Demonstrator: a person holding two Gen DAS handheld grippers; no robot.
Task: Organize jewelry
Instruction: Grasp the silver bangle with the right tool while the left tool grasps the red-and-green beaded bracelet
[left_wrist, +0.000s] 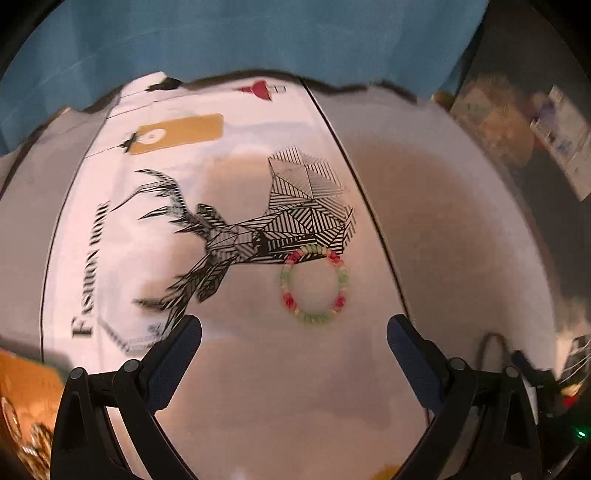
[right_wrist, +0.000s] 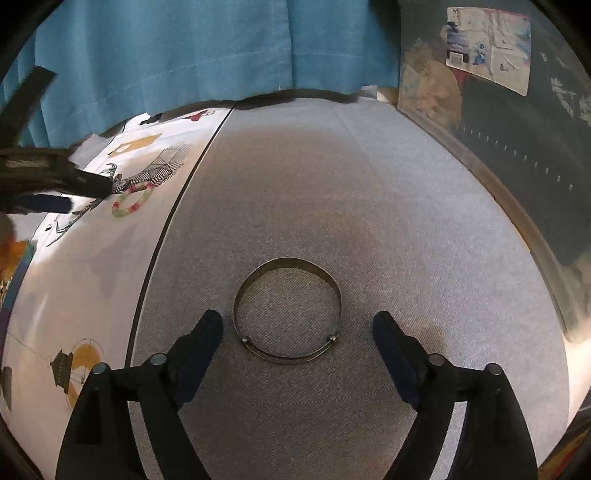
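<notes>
Two grippers in view, both with jaws spread wide and grasping nothing. Right gripper (right_wrist: 297, 326) hovers low over the grey woven cloth (right_wrist: 369, 206) on the bench; a thin metal bangle (right_wrist: 287, 308) lies flat just ahead of it, its near arc between the two dark blue fingertips (right_wrist: 210, 328) but touching neither. Bangle is a plain band, closed circle, with two small rivets or hinge points on the near side and a doubled strip across that arc. Grey cloth around it is bare on all sides out to the far fold. Left gripper (left_wrist: 294, 332) hangs over the white printed cloth (left_wrist: 122, 236), with a beaded bracelet (left_wrist: 314, 283) just beyond the fingertips, centred slightly right of the midline. Bracelet is a full ring of pale green beads broken by red-pink clusters; its far arc overlaps the lower edge of the black line-drawn deer print (left_wrist: 258, 221). A black seam (left_wrist: 354, 177) separates white cloth from grey just right of the bracelet. Tan tag print (left_wrist: 177, 133) lies farther back. Orange box (left_wrist: 26, 398) with gold pieces sits at the near left. Teal curtain (right_wrist: 184, 48) closes the far edge; a clear plastic bin (right_wrist: 498, 122) bounds the far right.
</notes>
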